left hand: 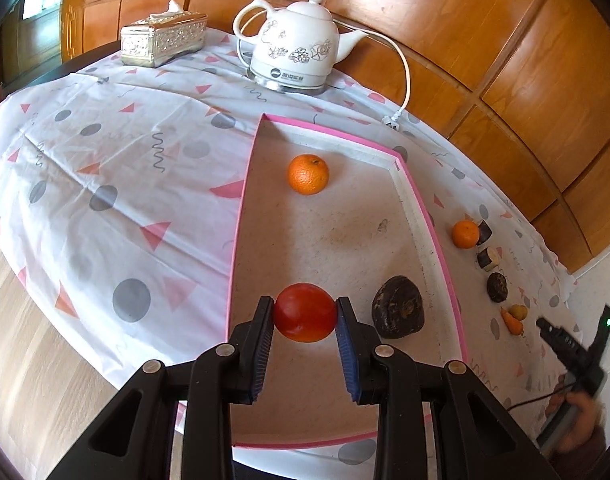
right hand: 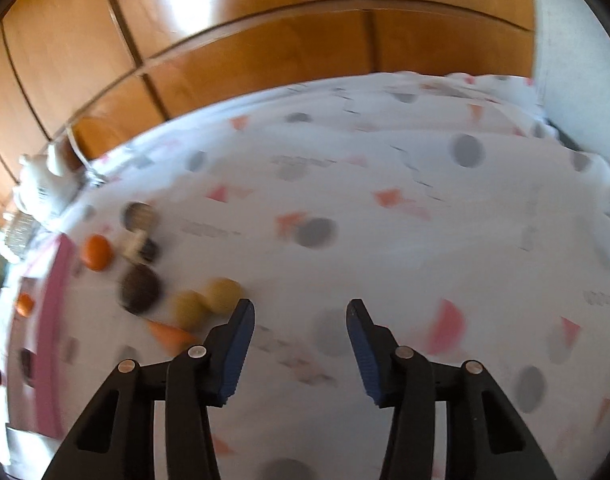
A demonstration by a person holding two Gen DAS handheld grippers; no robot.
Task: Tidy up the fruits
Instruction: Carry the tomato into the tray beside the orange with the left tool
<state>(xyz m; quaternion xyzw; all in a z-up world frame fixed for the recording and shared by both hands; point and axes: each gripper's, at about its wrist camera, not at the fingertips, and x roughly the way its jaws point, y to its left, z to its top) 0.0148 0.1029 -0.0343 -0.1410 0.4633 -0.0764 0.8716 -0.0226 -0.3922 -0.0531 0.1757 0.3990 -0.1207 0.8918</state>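
Observation:
My left gripper (left hand: 305, 305) is shut on a round red fruit (left hand: 305, 314), held just above the near part of a pink-rimmed tray (left hand: 237, 220). In the tray lie an orange (left hand: 308, 174) and a dark lumpy fruit (left hand: 399, 312). To the right of the tray, on the cloth, a row holds a small orange (left hand: 465, 234), dark pieces (left hand: 488, 258), a yellow fruit (left hand: 518, 312) and a small carrot (left hand: 512, 323). My right gripper (right hand: 301, 308) is open above bare cloth. The blurred yellow fruits (right hand: 223, 294) and carrot (right hand: 171, 332) lie just left of it.
A white electric kettle (left hand: 297, 52) with its cord (left hand: 405, 80) and a silver tissue box (left hand: 163, 38) stand at the back of the table. Wooden panels (left hand: 505, 60) close in behind. The patterned cloth (left hand: 105, 160) drops over the left edge toward the wooden floor.

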